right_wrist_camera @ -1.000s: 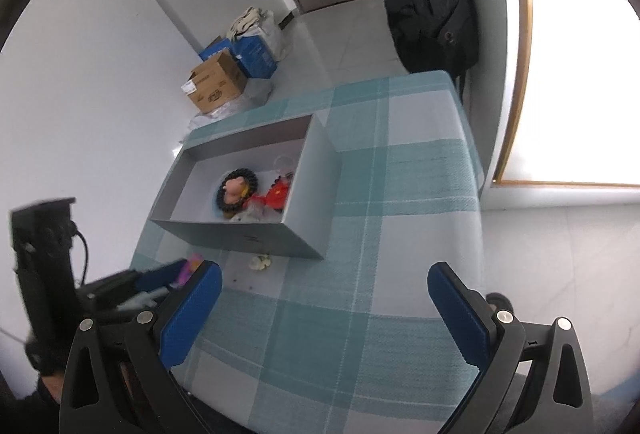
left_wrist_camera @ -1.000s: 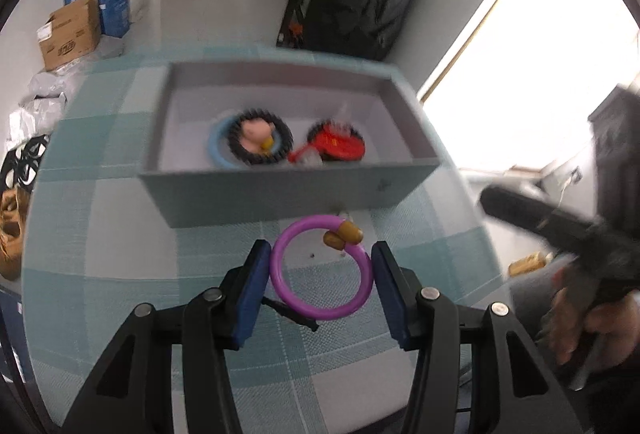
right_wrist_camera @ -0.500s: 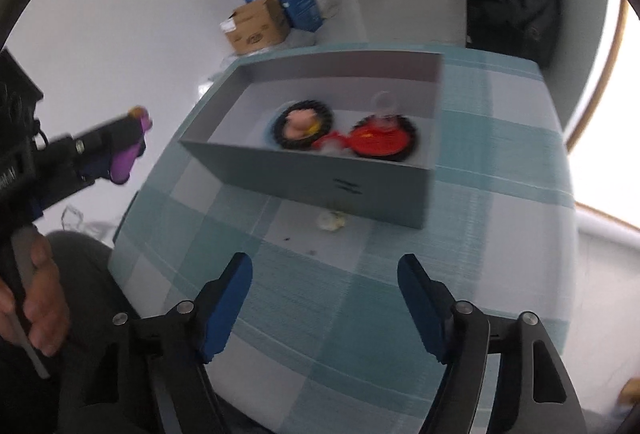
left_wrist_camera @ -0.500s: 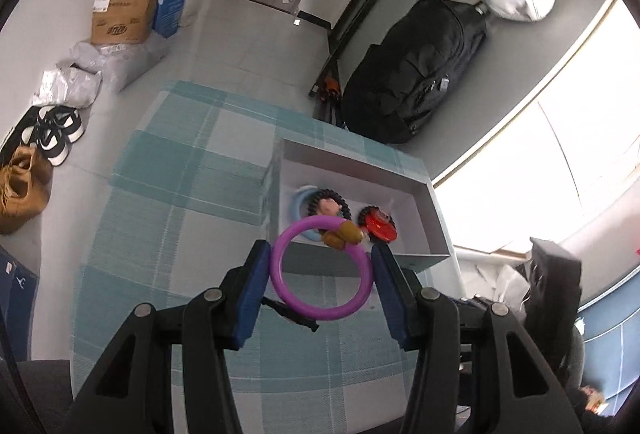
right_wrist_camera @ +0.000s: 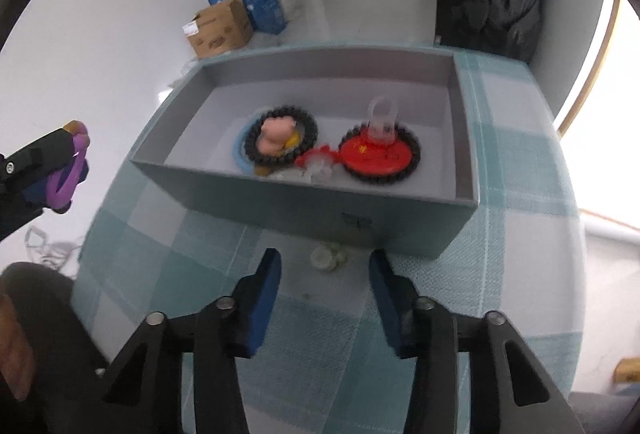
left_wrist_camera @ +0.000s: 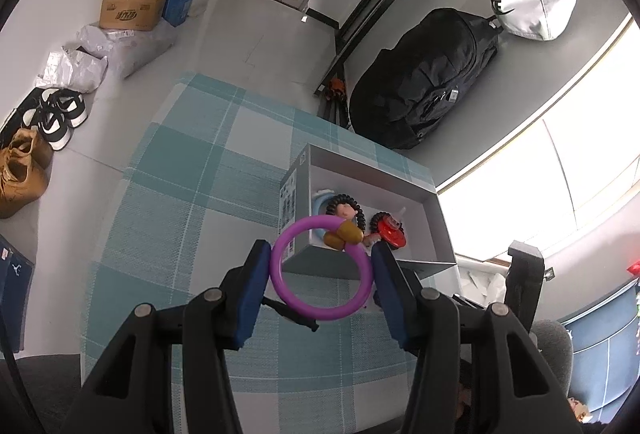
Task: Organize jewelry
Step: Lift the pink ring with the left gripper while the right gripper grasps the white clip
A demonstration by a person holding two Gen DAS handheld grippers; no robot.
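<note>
Holding the purple ring bracelet [left_wrist_camera: 320, 270] across its width, the left claw [left_wrist_camera: 318, 276] stands partly closed, both pads pressing the ring's outer edge; a tan bead [left_wrist_camera: 342, 234] sits on the ring's top. The bracelet hangs above the desk [left_wrist_camera: 180, 194], short of the grey box [right_wrist_camera: 304, 194].

The right claw [right_wrist_camera: 324, 280] has just been closing, with nothing between its pads. It hovers over a small pale trinket [right_wrist_camera: 329, 258] lying on the desk just in front of the grey box's near wall.

Inside the grey box lie a black beaded bracelet with a pink charm [right_wrist_camera: 280, 138] and a red-centred one [right_wrist_camera: 378, 156].

Risks:
- Ring grip is edge-on; a tilt may let the ring slip out before reaching the grey box.
- The trinket lies close to the box wall; the right claw's far pad may strike that wall and shove the box.
</note>
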